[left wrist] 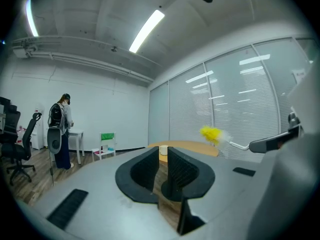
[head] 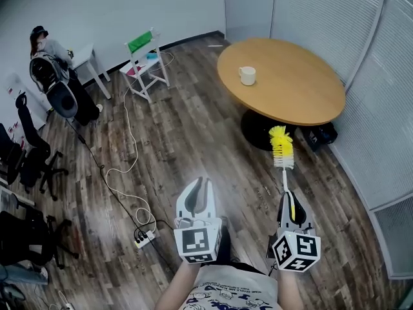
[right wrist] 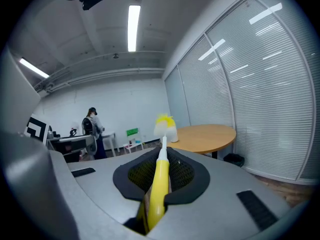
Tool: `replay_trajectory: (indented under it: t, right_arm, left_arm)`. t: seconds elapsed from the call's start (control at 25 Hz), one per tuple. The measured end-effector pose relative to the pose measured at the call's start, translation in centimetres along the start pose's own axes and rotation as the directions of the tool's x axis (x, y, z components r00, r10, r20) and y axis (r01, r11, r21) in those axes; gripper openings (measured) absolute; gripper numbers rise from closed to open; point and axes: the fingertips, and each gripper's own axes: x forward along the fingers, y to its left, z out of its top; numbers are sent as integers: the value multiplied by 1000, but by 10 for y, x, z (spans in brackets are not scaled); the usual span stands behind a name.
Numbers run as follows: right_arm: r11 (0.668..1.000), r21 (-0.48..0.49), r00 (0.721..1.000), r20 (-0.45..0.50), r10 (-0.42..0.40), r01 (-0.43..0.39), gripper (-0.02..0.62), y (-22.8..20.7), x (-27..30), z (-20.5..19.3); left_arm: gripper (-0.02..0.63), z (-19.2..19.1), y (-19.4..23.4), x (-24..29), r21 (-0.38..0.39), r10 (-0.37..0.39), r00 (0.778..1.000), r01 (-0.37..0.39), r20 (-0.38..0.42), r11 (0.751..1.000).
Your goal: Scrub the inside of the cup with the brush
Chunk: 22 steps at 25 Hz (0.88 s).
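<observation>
Where the head view looks down, we count two tools, one brush, one cup and one round wooden bench. Our left tool (head: pixel 199 185) and right tool (head: pixel 288 200) are held side by side over the wood-plank floor (head: pixel 193 134), each carrying one cube with black-and-white square markers. The brush (head: pixel 281 148) stands up out of the right tool, its yellow and white bristle head pointing toward the bench (head: pixel 303 102). The white cup (head: pixel 247 75) stands upright on the bench near its far left edge, well apart from both tools. One white chair with a green back (head: pixel 145 60) stands farther off, one person (head: pixel 50 53) is at the far left, and one power strip (head: pixel 144 239) lies on the floor. The print on our shirt is too small to read.

From the left gripper view, the left tool's jaws stand a narrow gap apart with nothing between them; the far-off cup shows through that gap, and the bristle head shows to the right.

From the right gripper view, the right tool's jaws are closed on the brush's yellow handle, and the thin white stem and bristle head rise beyond them.
</observation>
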Motion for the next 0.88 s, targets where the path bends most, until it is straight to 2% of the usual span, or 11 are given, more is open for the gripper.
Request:
replay_trajectory:
  t: [0.64, 0.88]
  right_arm:
    - [999, 2, 999, 9, -44, 44, 46, 6, 156, 49]
    - [998, 1, 998, 15, -68, 68, 46, 8, 200, 53]
  left_arm:
    - [58, 28, 43, 164, -11, -84, 996, 84, 9, 996]
    - [58, 28, 60, 211, -20, -106, 994, 106, 15, 994]
